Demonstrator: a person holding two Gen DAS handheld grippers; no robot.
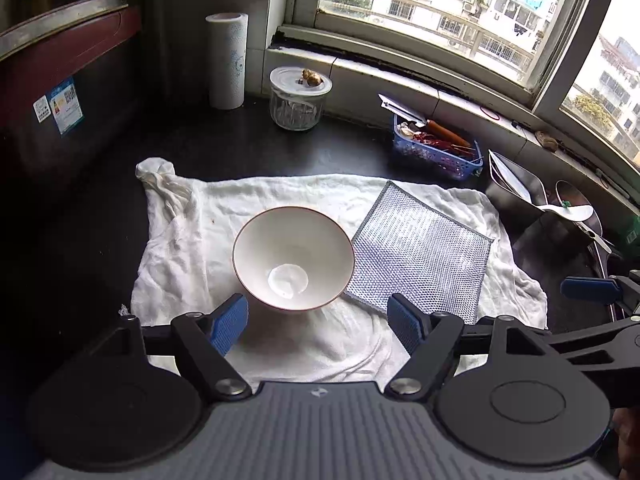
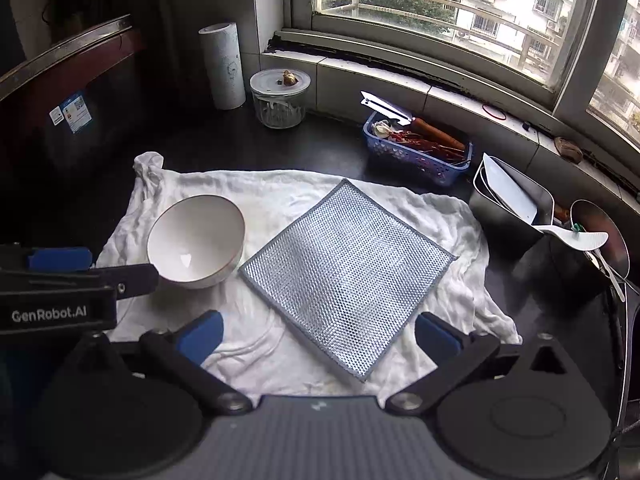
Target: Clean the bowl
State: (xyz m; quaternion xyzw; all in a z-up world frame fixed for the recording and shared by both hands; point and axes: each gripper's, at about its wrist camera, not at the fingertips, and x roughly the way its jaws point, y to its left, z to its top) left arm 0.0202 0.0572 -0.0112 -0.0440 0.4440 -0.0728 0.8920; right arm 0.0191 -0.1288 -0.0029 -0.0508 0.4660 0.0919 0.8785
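A white bowl [image 1: 293, 258] [image 2: 196, 240] with a thin brown rim stands upright on a white towel [image 1: 200, 240] [image 2: 280, 200]. To its right a silvery mesh scouring cloth [image 1: 420, 252] [image 2: 346, 276] lies flat on the towel. My left gripper [image 1: 318, 326] is open just short of the bowl, with nothing between its blue pads. My right gripper [image 2: 318, 338] is open over the near edge of the mesh cloth, empty too. The left gripper's body shows at the left edge of the right wrist view.
On the dark counter stand a paper roll [image 1: 227, 60], a glass jar [image 1: 298, 98], a blue basket [image 1: 436, 150] holding a knife and chillies, and a metal holder [image 2: 512, 208] with a white spoon. A window sill runs along the back; a dark red cabinet [image 1: 60, 80] stands on the left.
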